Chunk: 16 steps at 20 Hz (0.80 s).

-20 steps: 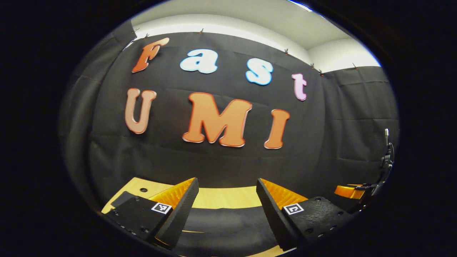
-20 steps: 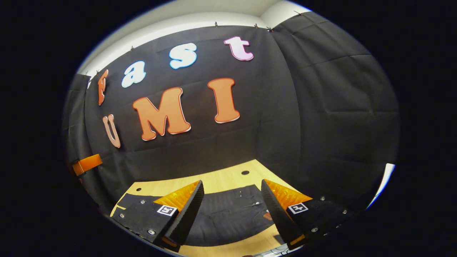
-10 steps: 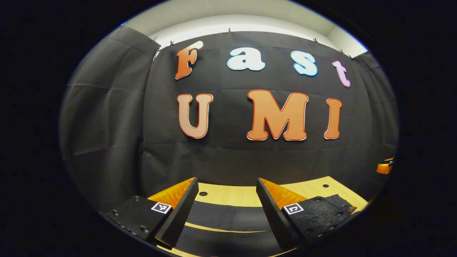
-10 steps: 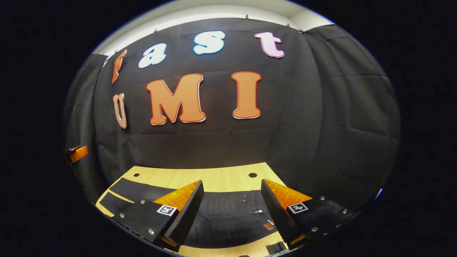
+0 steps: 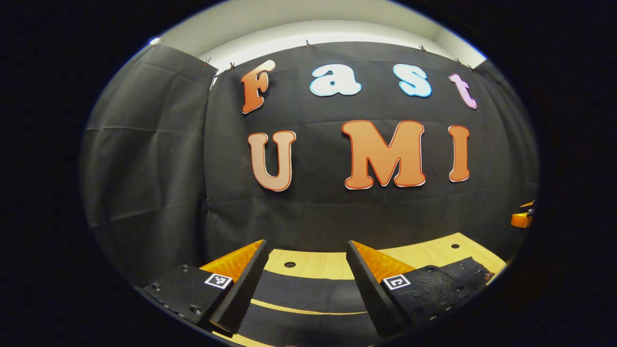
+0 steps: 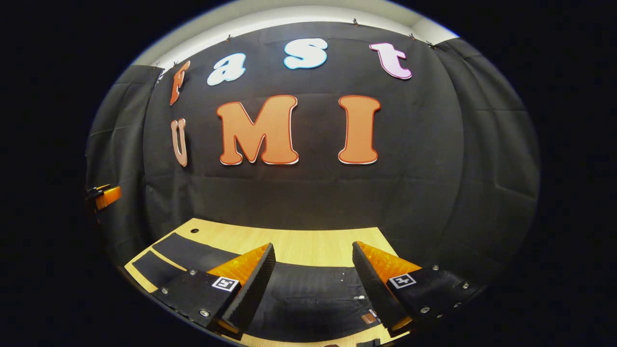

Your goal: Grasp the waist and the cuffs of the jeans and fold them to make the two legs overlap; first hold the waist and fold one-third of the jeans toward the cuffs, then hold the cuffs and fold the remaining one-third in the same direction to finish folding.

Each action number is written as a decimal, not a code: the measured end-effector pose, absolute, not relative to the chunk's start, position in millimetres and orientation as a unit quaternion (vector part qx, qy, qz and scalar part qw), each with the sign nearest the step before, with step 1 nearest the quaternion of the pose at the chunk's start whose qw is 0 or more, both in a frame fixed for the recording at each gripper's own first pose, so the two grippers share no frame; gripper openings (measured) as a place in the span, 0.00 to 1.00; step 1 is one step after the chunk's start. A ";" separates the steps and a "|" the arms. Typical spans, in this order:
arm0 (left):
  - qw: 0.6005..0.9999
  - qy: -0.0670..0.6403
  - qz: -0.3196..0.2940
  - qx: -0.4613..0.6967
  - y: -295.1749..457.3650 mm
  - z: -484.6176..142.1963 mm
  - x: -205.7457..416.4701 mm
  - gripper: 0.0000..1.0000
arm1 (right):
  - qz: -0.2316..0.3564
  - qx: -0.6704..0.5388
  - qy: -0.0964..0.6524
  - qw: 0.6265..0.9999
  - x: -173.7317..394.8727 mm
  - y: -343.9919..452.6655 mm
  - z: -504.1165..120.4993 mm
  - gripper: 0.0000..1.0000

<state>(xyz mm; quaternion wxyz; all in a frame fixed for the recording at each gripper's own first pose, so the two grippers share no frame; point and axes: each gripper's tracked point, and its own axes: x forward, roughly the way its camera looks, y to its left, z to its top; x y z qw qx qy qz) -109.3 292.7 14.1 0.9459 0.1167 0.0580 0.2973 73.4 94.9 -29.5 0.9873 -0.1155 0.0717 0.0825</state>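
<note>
Both grippers are hovering w/ jaws open, gripping nothing: we are seeing the left gripper (image 5: 303,284) above the legs and the right gripper (image 6: 312,284) above the waist. The dark jeans (image 6: 308,301) are lying flat on the wooden table (image 6: 308,243), legs apart.

Light wooden table (image 6: 308,243), black cloth wall (image 5: 144,159), white ceiling (image 5: 313,19)

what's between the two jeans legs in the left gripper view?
A thin strip of bare table separates the two legs of the jeans, seen between the open left gripper fingers.
</note>
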 end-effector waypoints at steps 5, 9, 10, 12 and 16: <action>0.943 0.079 0.309 0.093 310.3 1.3 -124.2 0.97 | 0.089 -0.095 0.087 0.988 69.3 109.1 -38.7 0.98; 0.940 0.077 0.332 -0.025 339.9 -14.4 -145.6 0.98 | 0.106 -0.084 0.100 0.986 76.4 123.6 -41.2 0.97; 0.935 0.083 0.340 -0.054 345.2 -23.8 -157.5 0.99 | 0.109 -0.084 0.100 0.986 79.6 127.0 -40.4 0.98; 0.923 0.098 0.363 -0.082 366.3 -38.9 -181.3 0.97 | 0.118 -0.083 0.102 0.984 85.5 135.0 -41.6 0.97; 0.894 0.123 0.384 -0.196 383.9 -91.9 -216.8 0.97 | 0.143 -0.083 0.118 0.979 94.4 155.6 -48.9 0.98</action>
